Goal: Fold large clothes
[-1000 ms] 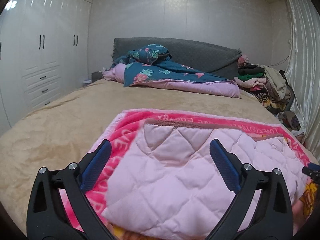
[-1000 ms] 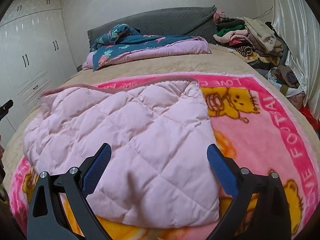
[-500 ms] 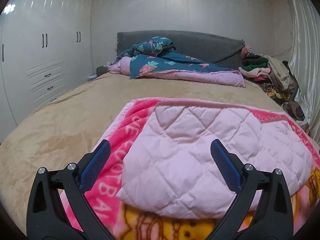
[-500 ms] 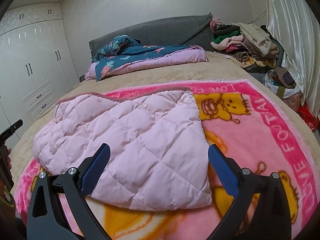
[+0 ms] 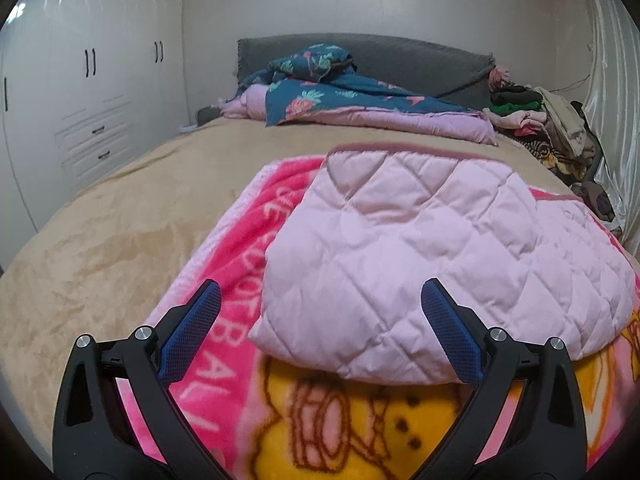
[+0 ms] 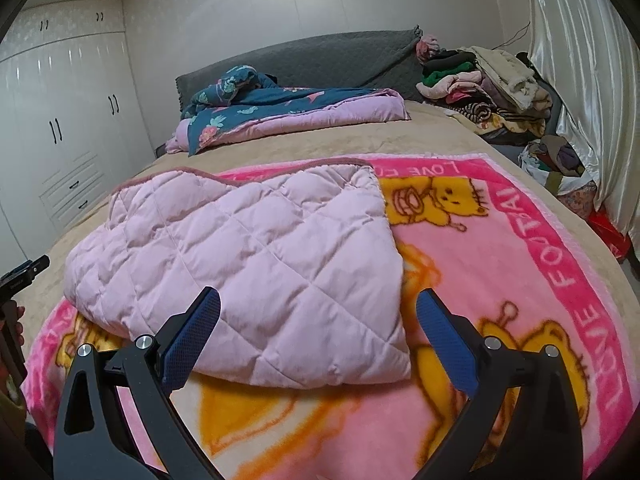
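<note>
**Left wrist and right wrist views: both grippers empty above the folded quilted garment**

Left wrist view: the left gripper (image 5: 320, 320) has its jaws spread wide with nothing between them. It hangs over the near edge of the pink cartoon blanket (image 5: 248, 248), just short of the pale pink quilted garment (image 5: 420, 252). The garment lies folded into a thick pad on the blanket, its near left corner between the jaw lines but not touched by them. The blanket is spread on the tan bed (image 5: 112, 216).

Right wrist view: the right gripper (image 6: 318, 322) is likewise wide apart and empty. Its left finger overlaps the garment's (image 6: 248, 256) near edge in the picture; whether it touches cannot be told. The garment covers the left part of the blanket (image 6: 500, 240); the bear print and lettering are exposed to its right. A part of the left gripper's body shows at the left edge.

Farther back, a teal floral duvet (image 6: 280, 116) lies bunched against the grey headboard (image 6: 328, 56). A heap of clothes (image 6: 484, 84) sits at the bed's far right corner beside the curtain (image 6: 580, 80). White wardrobes (image 5: 92, 92) line the left wall.
</note>
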`<action>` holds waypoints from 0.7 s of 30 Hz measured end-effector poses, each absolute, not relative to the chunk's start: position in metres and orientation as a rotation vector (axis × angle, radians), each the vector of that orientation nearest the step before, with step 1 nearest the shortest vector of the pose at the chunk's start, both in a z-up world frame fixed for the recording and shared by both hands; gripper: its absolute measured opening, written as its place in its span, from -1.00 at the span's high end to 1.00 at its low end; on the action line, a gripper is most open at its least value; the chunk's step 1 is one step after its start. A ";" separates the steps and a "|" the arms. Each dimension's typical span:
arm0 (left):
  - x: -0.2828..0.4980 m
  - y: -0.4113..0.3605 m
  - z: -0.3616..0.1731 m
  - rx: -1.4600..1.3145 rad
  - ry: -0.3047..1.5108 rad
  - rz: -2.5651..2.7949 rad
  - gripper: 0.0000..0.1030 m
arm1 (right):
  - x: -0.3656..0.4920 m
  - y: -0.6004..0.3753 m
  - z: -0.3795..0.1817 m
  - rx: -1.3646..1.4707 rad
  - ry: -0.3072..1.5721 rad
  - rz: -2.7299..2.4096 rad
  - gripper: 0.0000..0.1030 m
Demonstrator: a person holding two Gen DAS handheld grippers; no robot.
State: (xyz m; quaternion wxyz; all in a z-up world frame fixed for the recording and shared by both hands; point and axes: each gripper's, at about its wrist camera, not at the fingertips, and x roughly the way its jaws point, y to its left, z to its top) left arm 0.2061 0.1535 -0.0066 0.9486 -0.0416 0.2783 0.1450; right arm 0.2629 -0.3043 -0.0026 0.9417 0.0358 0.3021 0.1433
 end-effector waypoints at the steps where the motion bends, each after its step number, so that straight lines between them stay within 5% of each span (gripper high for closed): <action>1: 0.207 0.155 -0.010 -0.087 0.574 0.299 -0.82 | 0.263 -0.306 -0.004 0.071 0.621 0.288 -0.90; 18: 0.250 0.188 -0.064 -0.217 0.727 0.258 -0.81 | 0.326 -0.297 -0.071 -0.028 0.774 0.261 -0.90; 20: 0.255 0.190 -0.069 -0.238 0.729 0.234 -0.81 | 0.329 -0.293 -0.073 -0.021 0.770 0.275 -0.84; 21: 0.258 0.190 -0.070 -0.239 0.730 0.223 -0.69 | 0.331 -0.292 -0.073 -0.001 0.769 0.298 -0.52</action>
